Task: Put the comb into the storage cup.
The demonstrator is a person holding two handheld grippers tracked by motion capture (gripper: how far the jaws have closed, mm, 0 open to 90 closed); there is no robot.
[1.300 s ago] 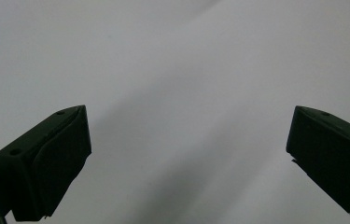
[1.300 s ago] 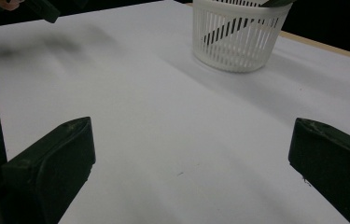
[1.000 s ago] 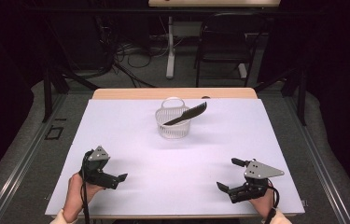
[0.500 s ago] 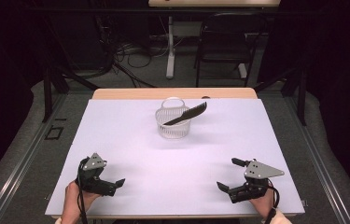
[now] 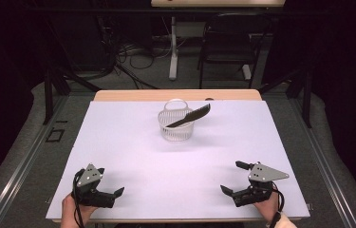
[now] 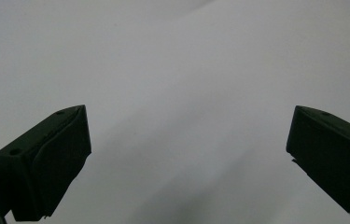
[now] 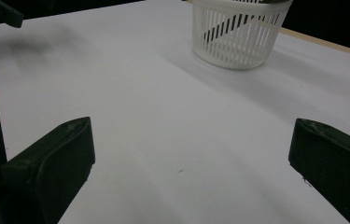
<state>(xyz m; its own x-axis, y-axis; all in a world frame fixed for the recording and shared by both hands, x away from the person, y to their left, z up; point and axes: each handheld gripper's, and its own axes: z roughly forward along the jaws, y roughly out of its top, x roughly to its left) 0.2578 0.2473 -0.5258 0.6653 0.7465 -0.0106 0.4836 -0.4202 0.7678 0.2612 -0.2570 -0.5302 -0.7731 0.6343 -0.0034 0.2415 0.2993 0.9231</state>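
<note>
Judging by looks, the black comb (image 5: 191, 116) propped across the white slatted basket (image 5: 176, 131) is light, stiff and slick, best pinched on the end overhanging the basket rim, while left tool (image 5: 110, 196) and right tool (image 5: 233, 181) sit released, well short of the basket.

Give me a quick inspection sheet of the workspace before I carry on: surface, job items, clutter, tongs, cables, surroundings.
Surface: white sheet over a wooden table, bare near the hands.
Job's things: white slotted basket at far centre; black comb lying tilted across its rim, one end sticking out to the right.
Clutter: nothing seen.
Grippers: left tongs and right tongs rest at the near edge, both open, holding nothing.
Cables: one trails from each tool by the hands; a loose tangle on the floor beyond the table.
Surroundings: dark room, black chair, white stand leg.
</note>
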